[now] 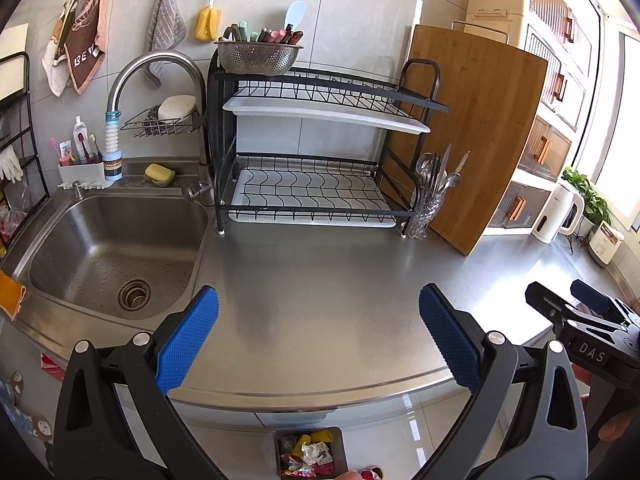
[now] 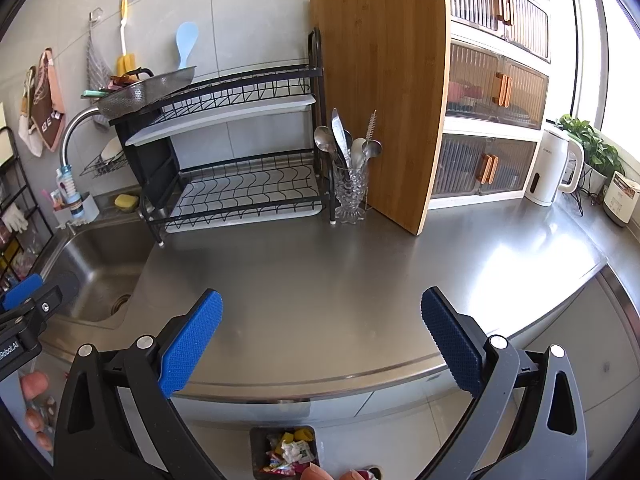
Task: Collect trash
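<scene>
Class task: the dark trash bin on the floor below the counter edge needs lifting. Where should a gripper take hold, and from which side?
Grip the bin by a bare rim wall, coming straight down from above. Its top is open and the wall is thin enough to pinch; wrappers fill the middle. The counter overhangs nearby, so probably approach from the floor side.

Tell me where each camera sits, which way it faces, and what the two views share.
Left wrist: on the open left gripper, facing sink and dish rack; right gripper at right.
Right wrist: on the open right gripper, facing cutting board and kettle.
Shared: rack, board, countertop, trash bin.
</scene>
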`<state>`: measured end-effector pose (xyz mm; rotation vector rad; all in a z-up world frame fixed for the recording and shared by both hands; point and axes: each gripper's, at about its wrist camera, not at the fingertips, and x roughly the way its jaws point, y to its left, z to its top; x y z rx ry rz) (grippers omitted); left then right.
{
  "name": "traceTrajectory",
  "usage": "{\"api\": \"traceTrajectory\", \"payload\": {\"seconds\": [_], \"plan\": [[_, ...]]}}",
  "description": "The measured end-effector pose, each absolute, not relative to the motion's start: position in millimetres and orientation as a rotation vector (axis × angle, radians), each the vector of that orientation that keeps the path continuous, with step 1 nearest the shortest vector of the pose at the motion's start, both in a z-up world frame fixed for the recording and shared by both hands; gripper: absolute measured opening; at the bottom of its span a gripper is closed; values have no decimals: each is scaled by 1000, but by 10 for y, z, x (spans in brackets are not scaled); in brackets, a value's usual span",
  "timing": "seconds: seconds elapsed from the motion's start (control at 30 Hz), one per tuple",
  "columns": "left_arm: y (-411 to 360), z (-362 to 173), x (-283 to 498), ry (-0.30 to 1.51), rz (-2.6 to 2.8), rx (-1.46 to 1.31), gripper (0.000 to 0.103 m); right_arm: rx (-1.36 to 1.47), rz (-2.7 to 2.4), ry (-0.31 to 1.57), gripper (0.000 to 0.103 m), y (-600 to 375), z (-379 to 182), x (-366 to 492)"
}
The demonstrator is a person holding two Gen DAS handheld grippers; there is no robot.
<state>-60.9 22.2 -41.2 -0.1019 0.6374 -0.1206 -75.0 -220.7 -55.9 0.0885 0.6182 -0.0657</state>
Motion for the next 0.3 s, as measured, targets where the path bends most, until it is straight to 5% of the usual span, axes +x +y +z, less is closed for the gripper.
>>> {"api": "traceTrajectory", "payload": {"seconds": [0.3], "plan": [[189,-435,-606,663,-124,-79,95,96,-68,616,100,-2204,-553,-759]]}}
